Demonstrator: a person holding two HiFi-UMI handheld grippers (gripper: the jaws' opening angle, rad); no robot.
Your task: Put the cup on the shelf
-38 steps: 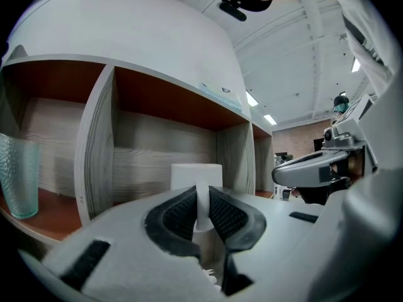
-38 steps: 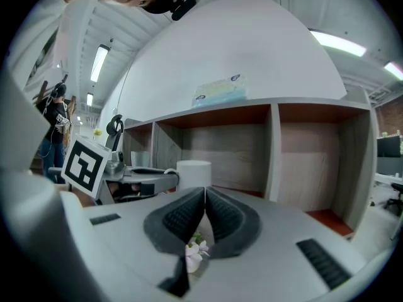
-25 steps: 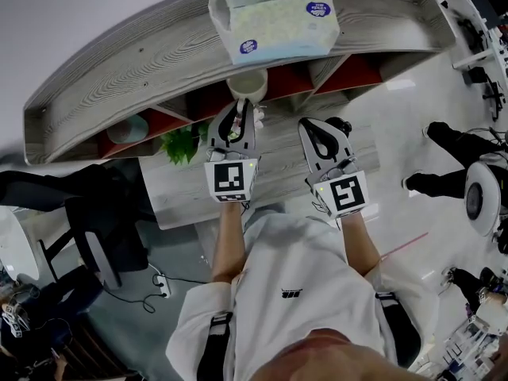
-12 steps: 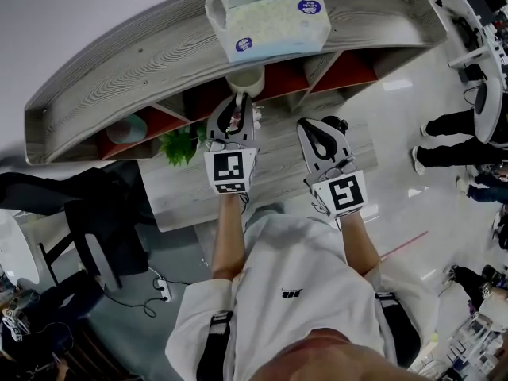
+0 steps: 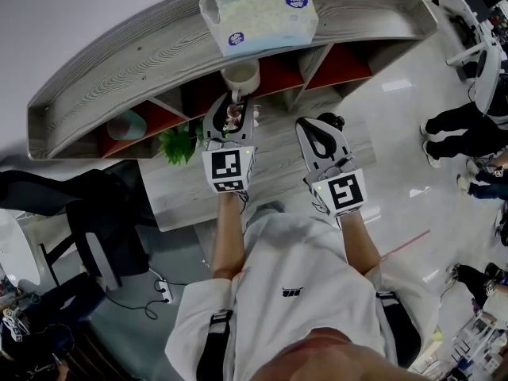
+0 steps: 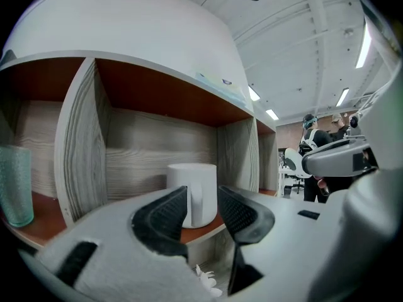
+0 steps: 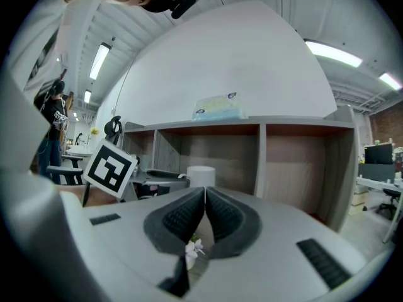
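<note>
The white cup (image 5: 240,75) stands upright on the red floor of a middle compartment of the wooden shelf (image 5: 119,62). My left gripper (image 5: 231,111) is right in front of it, and its jaws have just been opening. In the left gripper view the cup (image 6: 192,194) stands free, its handle facing me in the gap between the open pads, which do not touch it. My right gripper (image 5: 321,136) hovers over the table to the right, shut and empty. Its view shows the cup (image 7: 201,175) past the closed left-hand pads (image 7: 186,216).
A tissue pack (image 5: 258,14) lies on top of the shelf. A teal glass (image 6: 14,184) stands in the compartment to the left. A green plant (image 5: 178,143) and small white flowers (image 6: 206,280) sit on the table (image 5: 278,161). People (image 5: 464,129) stand at right, a chair (image 5: 95,228) at left.
The left gripper's jaws have spread apart off the cup's handle. The cup stays where it was on the shelf. Neither hand has shifted noticeably.
</note>
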